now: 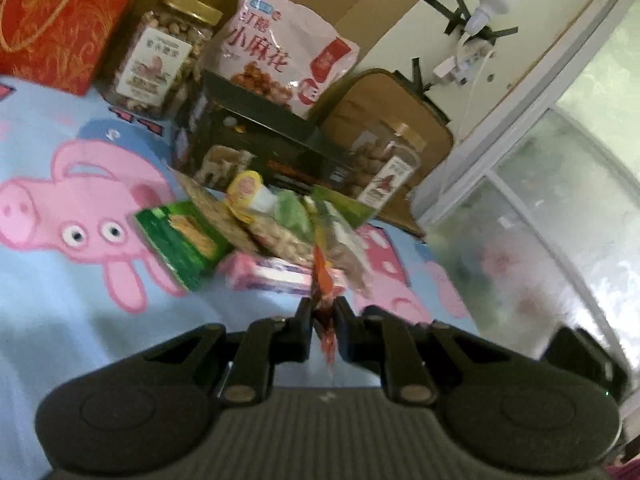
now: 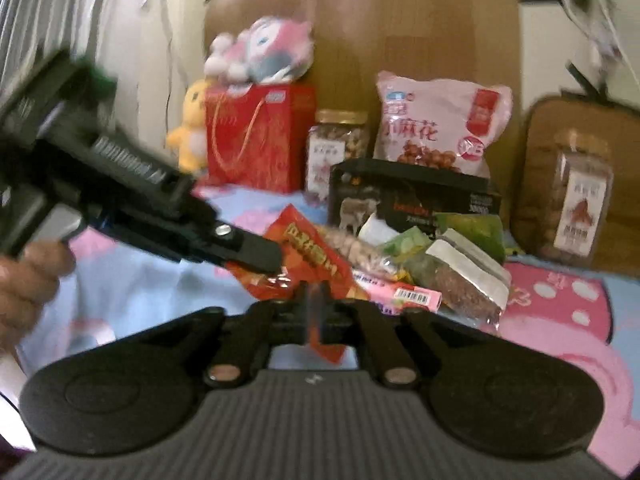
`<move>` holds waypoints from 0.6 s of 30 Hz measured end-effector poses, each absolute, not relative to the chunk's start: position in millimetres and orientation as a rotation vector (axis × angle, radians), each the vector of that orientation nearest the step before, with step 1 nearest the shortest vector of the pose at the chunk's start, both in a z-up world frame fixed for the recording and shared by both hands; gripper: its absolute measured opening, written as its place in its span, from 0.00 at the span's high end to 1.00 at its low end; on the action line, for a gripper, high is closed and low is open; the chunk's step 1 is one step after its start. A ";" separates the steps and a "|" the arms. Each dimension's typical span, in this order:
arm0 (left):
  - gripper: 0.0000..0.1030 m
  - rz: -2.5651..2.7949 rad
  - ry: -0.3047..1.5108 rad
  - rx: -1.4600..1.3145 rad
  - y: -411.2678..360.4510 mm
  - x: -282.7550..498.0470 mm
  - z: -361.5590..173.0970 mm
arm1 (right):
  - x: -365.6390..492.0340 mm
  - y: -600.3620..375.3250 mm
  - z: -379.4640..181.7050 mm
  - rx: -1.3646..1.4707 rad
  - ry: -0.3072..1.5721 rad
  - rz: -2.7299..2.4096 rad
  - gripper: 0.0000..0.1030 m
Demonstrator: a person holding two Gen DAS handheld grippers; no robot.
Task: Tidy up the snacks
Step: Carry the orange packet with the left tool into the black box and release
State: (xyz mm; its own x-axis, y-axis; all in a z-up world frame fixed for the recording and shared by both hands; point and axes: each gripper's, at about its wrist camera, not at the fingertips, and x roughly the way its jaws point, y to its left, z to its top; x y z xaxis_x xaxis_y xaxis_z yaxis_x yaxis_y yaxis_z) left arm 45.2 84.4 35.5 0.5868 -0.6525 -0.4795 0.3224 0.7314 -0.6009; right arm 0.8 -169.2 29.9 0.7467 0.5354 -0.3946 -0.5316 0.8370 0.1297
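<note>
The left wrist view shows the left gripper [image 1: 323, 312] with its black jaws pressed together on the edge of a thin red and orange foil packet [image 1: 324, 300], seen edge-on and crinkled. Beyond it a heap of small snack packets [image 1: 280, 228] lies on a soft blue bedsheet [image 1: 60, 300] printed with pink cartoon pigs. In the heap are a flat green packet [image 1: 184, 240], a pink flat box [image 1: 276, 276] and clear bags with grainy filling. Behind the heap stands a black cardboard box [image 1: 256, 148] with sharp corners. A glossy pink bag [image 1: 280, 48] leans behind it, and a square clear jar of nuts [image 1: 160, 56] with a gold lid stands to the left of that bag. A red paper gift bag [image 1: 60, 16] is at the far left, and a second clear jar [image 1: 384, 168] is on the right.

In the right wrist view the same red packet [image 2: 308, 256] hangs above the sheet, flat side showing yellow letters. The left gripper [image 2: 260, 256] comes in from the left and pinches its left edge; a hand [image 2: 28, 280] holds that tool. The right gripper [image 2: 318, 312] has its jaws narrowly spread, with the packet's lower corner between them; whether the pads press it I cannot tell, because the picture is blurred. Plush toys [image 2: 264, 52] sit on top of the red gift bag.
</note>
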 end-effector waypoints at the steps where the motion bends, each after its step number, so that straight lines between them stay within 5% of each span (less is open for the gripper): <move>1: 0.88 -0.577 0.755 -0.482 86.0 47.4 32.0 | 11.2 -177.9 26.9 0.089 0.487 0.603 0.36; 7: 0.88 -0.526 0.765 -0.518 106.0 55.7 16.3 | 46.5 -194.3 4.0 0.269 0.673 0.641 0.36; 18: 0.87 -0.525 0.760 -0.501 118.4 58.1 7.4 | 45.9 -119.1 6.7 -0.122 0.630 0.768 0.16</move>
